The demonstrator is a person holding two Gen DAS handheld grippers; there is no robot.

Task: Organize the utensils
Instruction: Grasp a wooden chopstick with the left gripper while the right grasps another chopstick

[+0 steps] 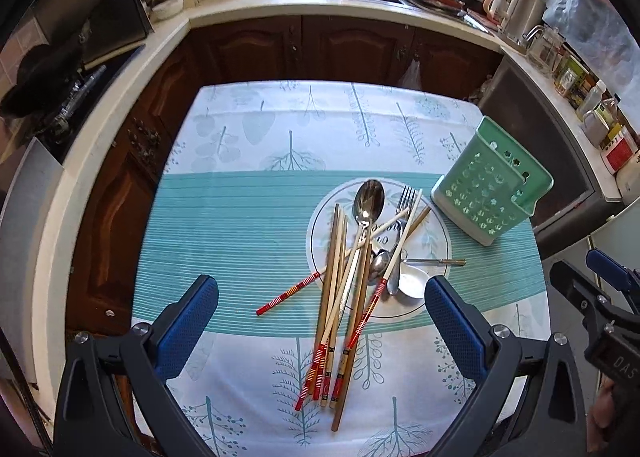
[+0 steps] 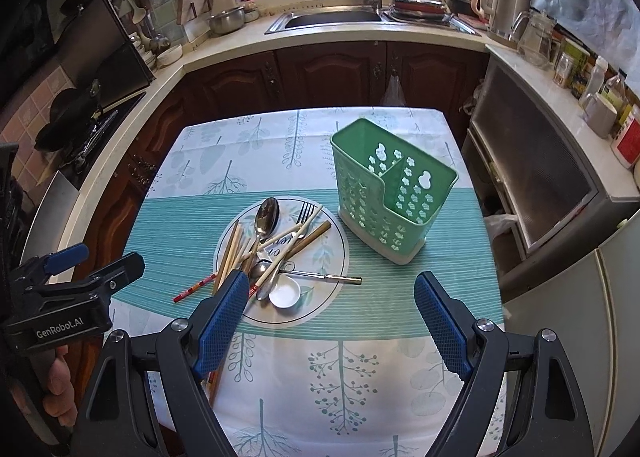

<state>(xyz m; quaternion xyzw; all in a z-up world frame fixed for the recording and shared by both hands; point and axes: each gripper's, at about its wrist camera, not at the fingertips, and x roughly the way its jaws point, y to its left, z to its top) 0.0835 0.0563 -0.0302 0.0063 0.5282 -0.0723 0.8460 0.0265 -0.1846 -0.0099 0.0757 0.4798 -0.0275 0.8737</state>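
Both claws point(image 1: 322, 299) point(image 2: 328, 299) gaping, empty; plate point(image 2: 236, 317) heaped with utensils point(image 2: 276, 249); caddy point(image 2: 394, 193) empty

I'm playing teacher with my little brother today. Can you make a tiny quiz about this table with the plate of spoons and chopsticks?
1. True or false: the green utensil holder already has chopsticks standing in it.
2. What lies on the round plate closest to the grippers? A) a small white spoon B) a cup C) a knife block
3. Fill in: the jaws of the left gripper and the right gripper are both ____.

Key:
1. False. Both compartments look empty, and the chopsticks lie piled across the plate.
2. A, the small white spoon.
3. Open, holding nothing.
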